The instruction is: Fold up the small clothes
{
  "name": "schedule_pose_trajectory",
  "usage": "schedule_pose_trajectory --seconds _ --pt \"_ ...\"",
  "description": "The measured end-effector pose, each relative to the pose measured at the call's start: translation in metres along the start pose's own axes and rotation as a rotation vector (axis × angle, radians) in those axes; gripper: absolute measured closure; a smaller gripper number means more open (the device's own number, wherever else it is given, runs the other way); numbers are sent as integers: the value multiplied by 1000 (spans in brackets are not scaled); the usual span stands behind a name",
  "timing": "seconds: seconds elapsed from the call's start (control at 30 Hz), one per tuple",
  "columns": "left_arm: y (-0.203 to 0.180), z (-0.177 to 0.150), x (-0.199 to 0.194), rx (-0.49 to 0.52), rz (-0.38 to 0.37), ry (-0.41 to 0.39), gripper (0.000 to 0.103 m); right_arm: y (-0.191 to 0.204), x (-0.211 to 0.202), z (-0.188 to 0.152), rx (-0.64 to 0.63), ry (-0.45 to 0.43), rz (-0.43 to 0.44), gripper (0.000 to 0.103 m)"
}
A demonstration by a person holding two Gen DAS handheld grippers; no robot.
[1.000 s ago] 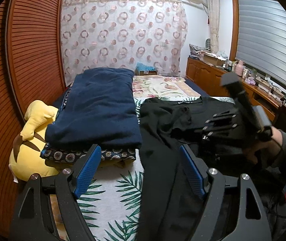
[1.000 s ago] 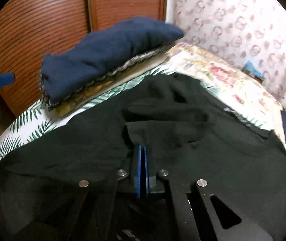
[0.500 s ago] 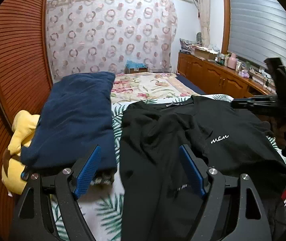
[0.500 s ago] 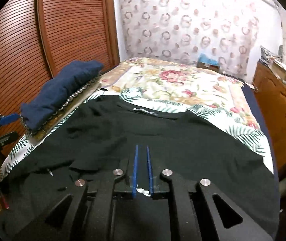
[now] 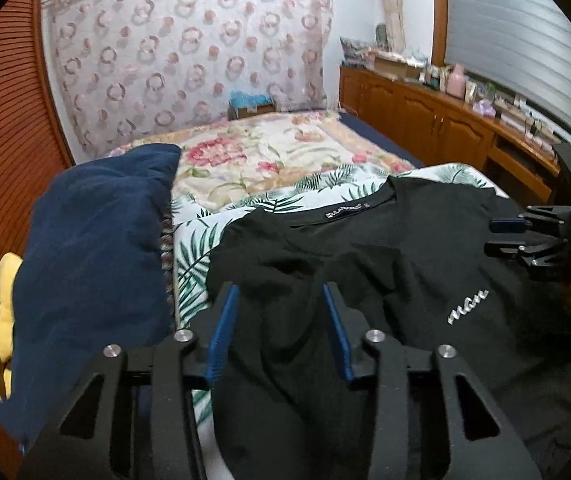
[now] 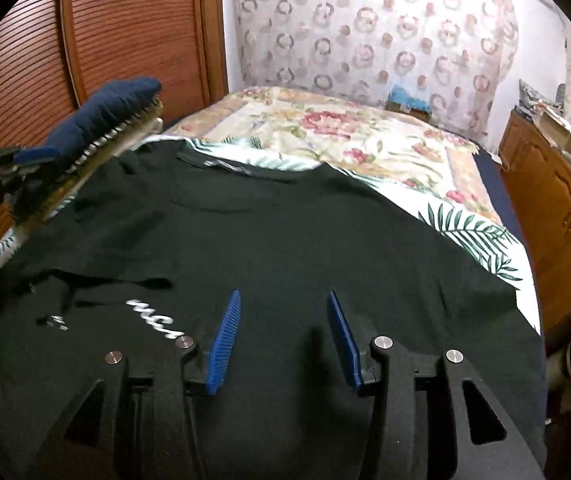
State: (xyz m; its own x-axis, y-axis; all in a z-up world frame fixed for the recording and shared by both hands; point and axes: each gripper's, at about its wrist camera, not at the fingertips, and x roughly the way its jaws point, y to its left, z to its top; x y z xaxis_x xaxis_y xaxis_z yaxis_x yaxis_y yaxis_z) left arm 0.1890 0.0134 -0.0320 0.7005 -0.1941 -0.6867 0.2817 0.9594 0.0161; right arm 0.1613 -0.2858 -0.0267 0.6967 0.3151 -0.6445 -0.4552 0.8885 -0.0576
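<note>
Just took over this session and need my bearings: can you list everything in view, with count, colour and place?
black T-shirt: one, black with white script, spread on the bed
bed cover: one, floral and leaf print, beneath the shirt
navy pile: one, dark blue, left of the shirt
plush toy: one, yellow, by the navy pile
cabinets: one run, wooden, cluttered top, right wall
curtain: one, ring pattern, far wall
left gripper: blue pads, just been closing, nothing pinched
right gripper: blue pads, just been opening, over the shirt

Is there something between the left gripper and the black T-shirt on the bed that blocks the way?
Nothing visible does. The left gripper hovers right over the rumpled left side of the black T-shirt, its jaws having just been closing with only that fabric below them. The folded navy garment lies to the side, apart.
</note>
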Motion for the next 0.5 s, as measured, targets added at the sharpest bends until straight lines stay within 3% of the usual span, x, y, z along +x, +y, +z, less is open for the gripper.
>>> schedule_pose_trajectory --seconds 0.5 --pt "-4 12 62 6 37 150 63 -16 28 17 -22 42 25 51"
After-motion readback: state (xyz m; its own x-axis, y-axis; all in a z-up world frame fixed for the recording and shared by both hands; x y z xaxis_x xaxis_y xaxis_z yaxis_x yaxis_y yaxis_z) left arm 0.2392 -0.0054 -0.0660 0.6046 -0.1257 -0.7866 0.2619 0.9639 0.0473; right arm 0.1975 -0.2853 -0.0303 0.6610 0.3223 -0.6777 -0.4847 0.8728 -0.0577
